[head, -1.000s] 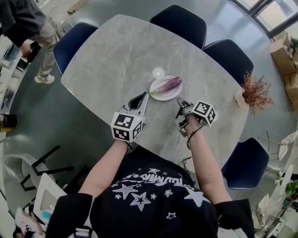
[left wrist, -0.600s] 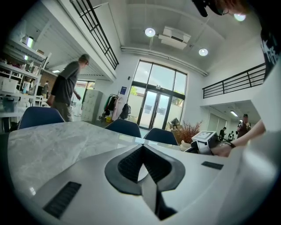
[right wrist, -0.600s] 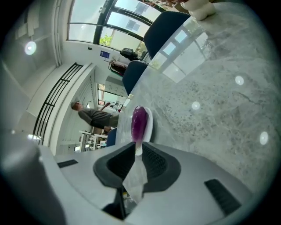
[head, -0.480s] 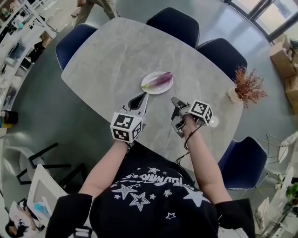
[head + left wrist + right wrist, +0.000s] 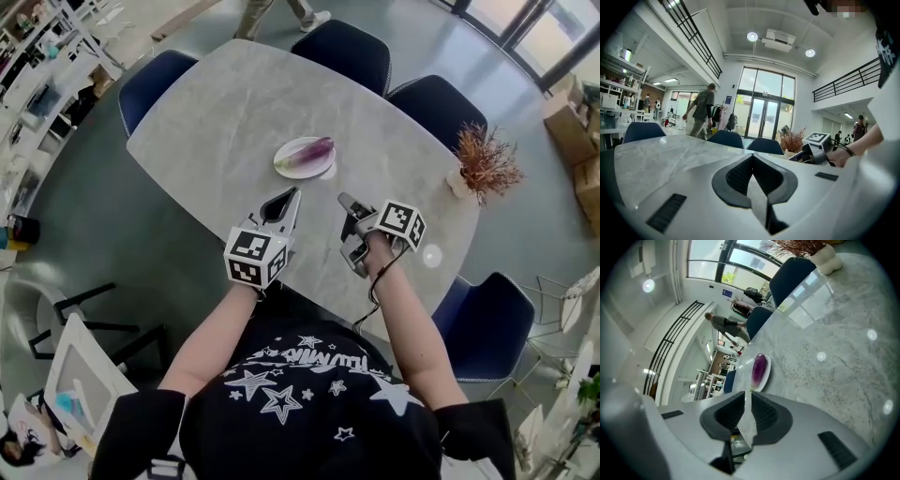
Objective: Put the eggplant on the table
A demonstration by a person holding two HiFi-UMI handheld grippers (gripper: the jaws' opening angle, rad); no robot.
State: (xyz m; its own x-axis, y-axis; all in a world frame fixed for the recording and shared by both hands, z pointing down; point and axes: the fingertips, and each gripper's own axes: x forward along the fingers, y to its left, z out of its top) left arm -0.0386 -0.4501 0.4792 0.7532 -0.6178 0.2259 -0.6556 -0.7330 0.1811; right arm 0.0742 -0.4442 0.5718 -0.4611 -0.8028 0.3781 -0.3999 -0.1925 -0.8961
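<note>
A purple eggplant (image 5: 315, 149) lies on a small white plate (image 5: 285, 163) in the middle of the grey marble table (image 5: 216, 112). My left gripper (image 5: 293, 193) hovers over the table's near edge, below and left of the plate, jaws shut and empty. To its right, my right gripper (image 5: 343, 200) is level with it, also shut with nothing in it. In the right gripper view the eggplant (image 5: 759, 367) and plate (image 5: 766, 377) sit just beyond the closed jaw tips (image 5: 744, 392). The left gripper view shows its closed tips (image 5: 751, 155) and no eggplant.
A dried plant in a white vase (image 5: 482, 165) stands at the table's right edge. Dark blue chairs (image 5: 343, 52) ring the table. A person (image 5: 700, 113) walks past the far end. Cardboard boxes (image 5: 569, 108) sit on the floor at right.
The head view has swung, so plate and eggplant sit further left and up. Both grippers stay shut, nearly in place. The walking person has crossed from left to the far end.
</note>
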